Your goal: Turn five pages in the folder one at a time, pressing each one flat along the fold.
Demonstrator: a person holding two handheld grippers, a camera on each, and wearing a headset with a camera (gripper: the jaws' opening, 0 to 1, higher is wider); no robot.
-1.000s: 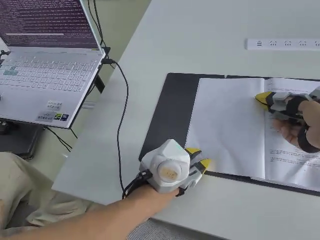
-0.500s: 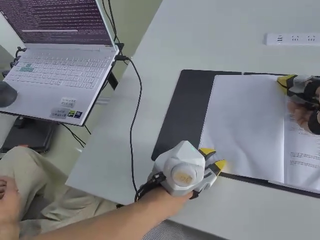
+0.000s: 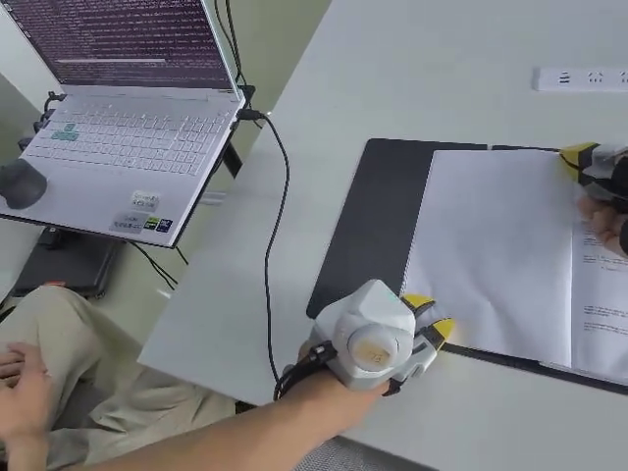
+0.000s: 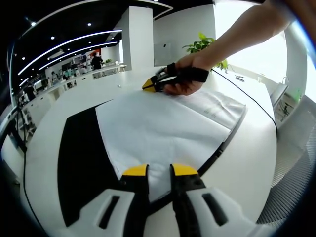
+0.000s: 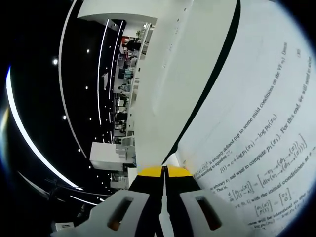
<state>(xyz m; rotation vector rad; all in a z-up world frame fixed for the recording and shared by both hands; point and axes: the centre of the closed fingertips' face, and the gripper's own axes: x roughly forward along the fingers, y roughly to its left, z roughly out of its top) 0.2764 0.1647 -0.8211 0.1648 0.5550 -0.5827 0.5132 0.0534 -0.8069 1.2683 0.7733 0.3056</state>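
A black folder (image 3: 368, 226) lies open on the white table, with a blank page (image 3: 491, 255) on its left side and a printed page (image 3: 601, 304) on its right. My left gripper (image 3: 432, 316) rests at the blank page's near corner; in its own view the jaws stand a narrow gap apart over the page edge (image 4: 159, 170). My right gripper (image 3: 574, 155) is shut, its yellow tip down at the far end of the fold. The right gripper view shows the tip (image 5: 164, 170) beside the printed text (image 5: 256, 148) and the folder's dark edge (image 5: 212, 89).
An open laptop (image 3: 128, 147) sits on a stand to the left, off the table, with a mouse (image 3: 20, 183) beside it. A black cable (image 3: 275, 245) runs across the table's left edge. A white power strip (image 3: 579, 78) lies at the far right.
The head camera has swung left. My right gripper has slid along the fold towards the page's far edge. The left gripper has stayed at the near corner.
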